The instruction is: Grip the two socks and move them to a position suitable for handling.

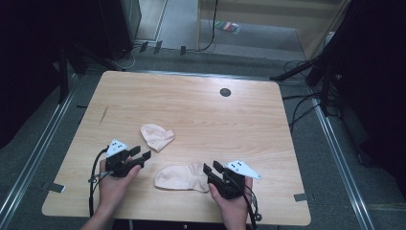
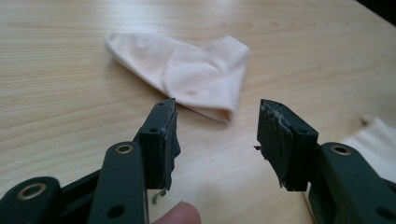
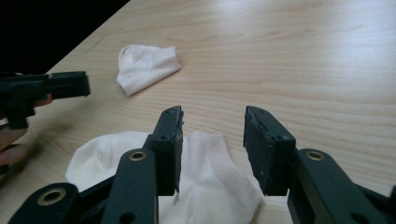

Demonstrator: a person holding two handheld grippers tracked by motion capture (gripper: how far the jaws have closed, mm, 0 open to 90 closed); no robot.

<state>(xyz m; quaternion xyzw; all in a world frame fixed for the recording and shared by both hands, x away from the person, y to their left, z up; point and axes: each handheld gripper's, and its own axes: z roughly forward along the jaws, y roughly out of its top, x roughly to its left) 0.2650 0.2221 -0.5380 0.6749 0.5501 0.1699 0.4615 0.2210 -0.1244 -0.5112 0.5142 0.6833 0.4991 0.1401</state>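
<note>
Fingers of the left gripper (image 1: 140,153) and right gripper (image 1: 211,168) gape wide, empty, the right's partly hiding a pale peach cotton sock (image 3: 205,179); a second folded sock (image 2: 187,74) lies beyond.

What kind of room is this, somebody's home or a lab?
Probably a lab or recording workspace: a bare wooden table, loose cables on the floor beside it, and a person holding a left gripper and right gripper over two socks.

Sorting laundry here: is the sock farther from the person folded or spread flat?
Folded. The far sock lies doubled over itself, one layer's edge showing atop the other.
</note>
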